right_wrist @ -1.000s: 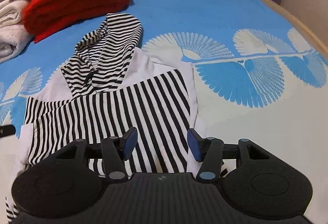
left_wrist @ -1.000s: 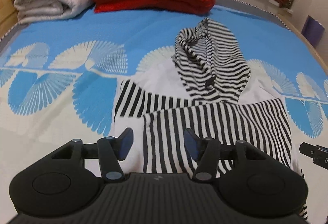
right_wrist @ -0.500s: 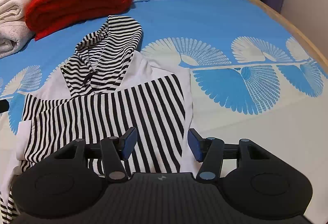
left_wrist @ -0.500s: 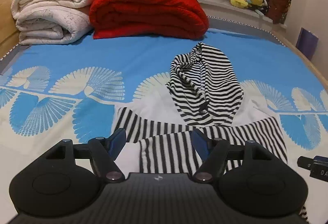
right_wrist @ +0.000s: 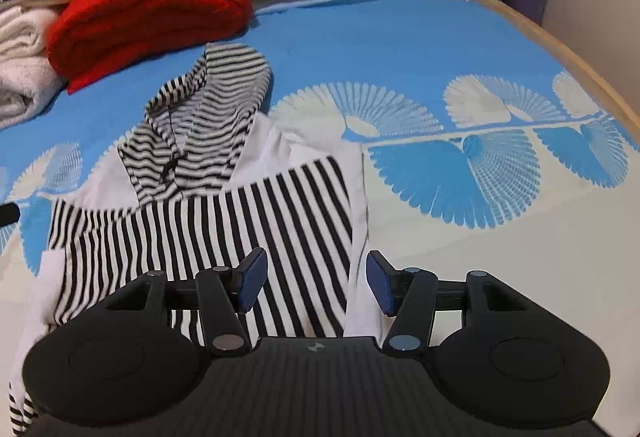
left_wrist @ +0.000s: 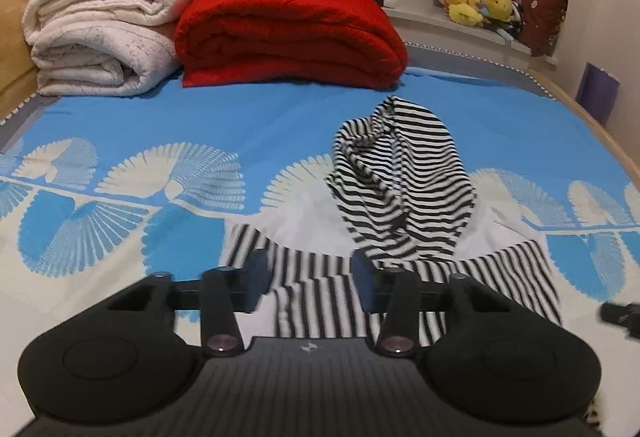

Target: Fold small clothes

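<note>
Bed covered by a blue sheet (left_wrist: 248, 125) printed with pale fan shapes; this is taken as the landmark. At the sheet's far edge a folded red blanket (left_wrist: 288, 37) is stacked beside cream blankets (left_wrist: 100, 37), with plush toys (left_wrist: 476, 3) noted on the sill beyond. Near the sheet's middle a small striped hoodie (right_wrist: 224, 213) is laid flat, hood (left_wrist: 400, 189) pointing toward the red blanket, both striped sleeves folded across the white body. The left gripper (left_wrist: 308, 279) is held low over the hoodie's near left part, jaws apart, nothing between them. The right gripper (right_wrist: 312, 283) is held over the near right edge, likewise spread and empty. Step judged: sleeves in, lengthwise fold not yet made. The next move is judged to call for each gripper to be lowered onto the hem corner nearest it, closed on the fabric, and the hem carried evenly toward the hood.
</note>
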A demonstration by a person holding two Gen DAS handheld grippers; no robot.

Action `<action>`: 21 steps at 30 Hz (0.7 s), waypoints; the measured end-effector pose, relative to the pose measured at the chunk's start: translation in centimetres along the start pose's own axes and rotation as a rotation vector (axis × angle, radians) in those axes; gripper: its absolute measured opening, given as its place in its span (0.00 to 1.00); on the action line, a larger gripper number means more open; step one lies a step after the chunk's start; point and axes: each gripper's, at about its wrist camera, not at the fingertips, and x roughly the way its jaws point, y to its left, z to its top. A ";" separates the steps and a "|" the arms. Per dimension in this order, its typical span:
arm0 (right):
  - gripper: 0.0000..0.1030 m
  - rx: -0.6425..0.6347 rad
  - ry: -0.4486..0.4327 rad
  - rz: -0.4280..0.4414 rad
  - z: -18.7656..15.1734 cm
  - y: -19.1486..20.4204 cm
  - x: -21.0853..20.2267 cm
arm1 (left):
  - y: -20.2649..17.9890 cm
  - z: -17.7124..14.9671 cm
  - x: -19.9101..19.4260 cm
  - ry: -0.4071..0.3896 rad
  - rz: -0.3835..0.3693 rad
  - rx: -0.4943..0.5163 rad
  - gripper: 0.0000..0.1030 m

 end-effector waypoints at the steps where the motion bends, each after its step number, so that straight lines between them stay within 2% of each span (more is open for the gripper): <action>1: 0.55 0.003 -0.012 -0.001 0.3 -0.2 -0.3 | 0.2 0.1 0.1 -0.004 0.008 0.003 0.45; 5: 0.55 0.022 -0.062 0.012 1.2 -1.0 -1.6 | 0.7 -0.1 1.2 0.002 0.055 0.045 0.32; 8: 0.54 0.024 -0.080 0.014 1.6 -1.7 -2.0 | 1.3 -0.2 2.3 0.038 0.092 0.032 0.22; 13: 0.49 0.066 -0.084 0.041 2.4 -4.0 -2.4 | 1.4 2.0 4.5 0.059 0.114 -0.003 0.22; 16: 0.40 0.091 -0.078 0.069 2.6 -5.2 -2.3 | 0.5 4.6 6.6 0.067 0.089 -0.014 0.22; 18: 0.22 0.109 -0.071 0.075 2.7 -5.9 -2.0 | -0.1 6.4 8.3 0.068 0.059 -0.017 0.22; 21: 0.19 0.141 -0.064 0.080 2.9 -7.0 -1.6 | -0.8 8.9 11.7 0.095 0.017 -0.036 0.22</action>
